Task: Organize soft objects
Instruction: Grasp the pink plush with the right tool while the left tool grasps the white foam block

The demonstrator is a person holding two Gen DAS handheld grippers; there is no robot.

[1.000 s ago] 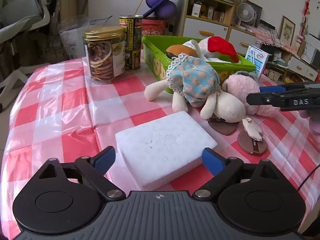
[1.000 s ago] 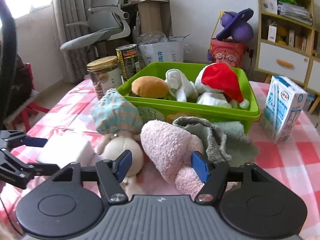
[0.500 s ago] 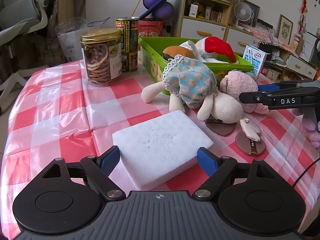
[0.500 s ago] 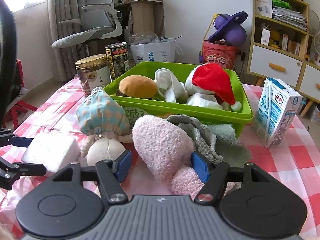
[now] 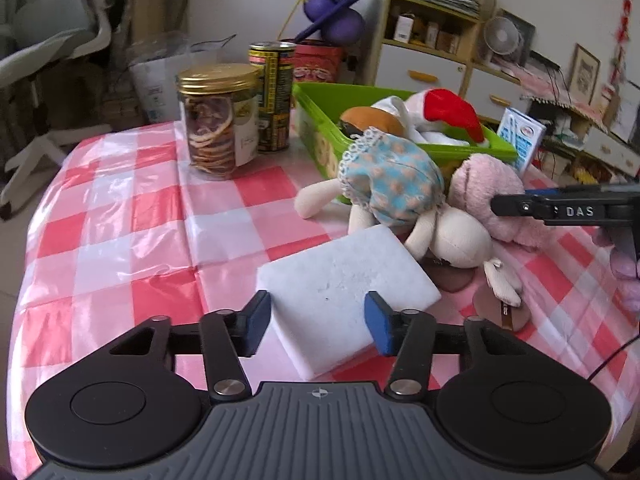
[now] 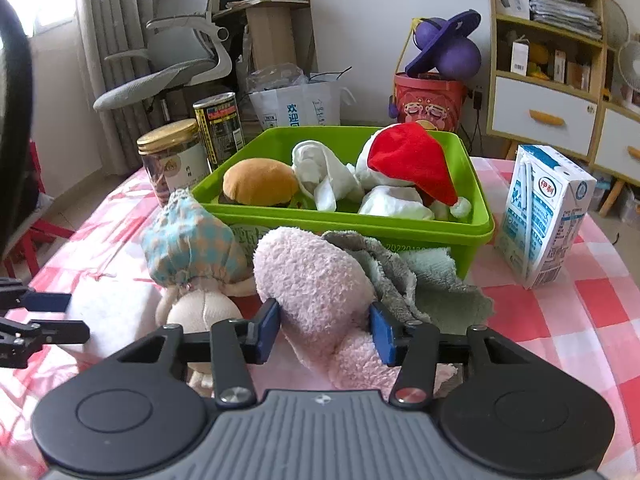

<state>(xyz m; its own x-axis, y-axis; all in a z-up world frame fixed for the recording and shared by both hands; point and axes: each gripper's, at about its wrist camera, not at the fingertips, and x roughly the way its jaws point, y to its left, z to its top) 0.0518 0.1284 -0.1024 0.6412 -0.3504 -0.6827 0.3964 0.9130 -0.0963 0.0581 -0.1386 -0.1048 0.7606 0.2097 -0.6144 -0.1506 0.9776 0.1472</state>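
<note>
1. Step in hand, as a judgement: gripping two soft items at once, ahead of a carry to the green bin [image 6: 478,229] at the far side of the checked tablecloth [image 5: 120,216].
2. Left gripper [image 5: 318,320]: jaws just been closing, now about half open around the near corner of the white foam block [image 5: 344,280]; left pad at or just off the block's edge, right pad over its top face; firm squeeze not evident.
3. Right gripper [image 6: 325,330]: jaws just been closing, now pressed into both flanks of the pink plush toy [image 6: 316,280], pile dented at the pads.
4. Foam block: flat slab, pitted top, lying near the front edge, touching the cream doll in the blue bonnet [image 5: 400,196].
5. Pink plush: fuzzy, rounded, lying against a grey-green towel [image 6: 424,284] just before the bin's near wall.
6. Bin already holding a burger plush [image 6: 260,184], white cloth and a red-hatted toy [image 6: 412,160].
7. Next move likely calls for finishing the left squeeze, then lifting both clear of doll and towel without dragging them.
</note>
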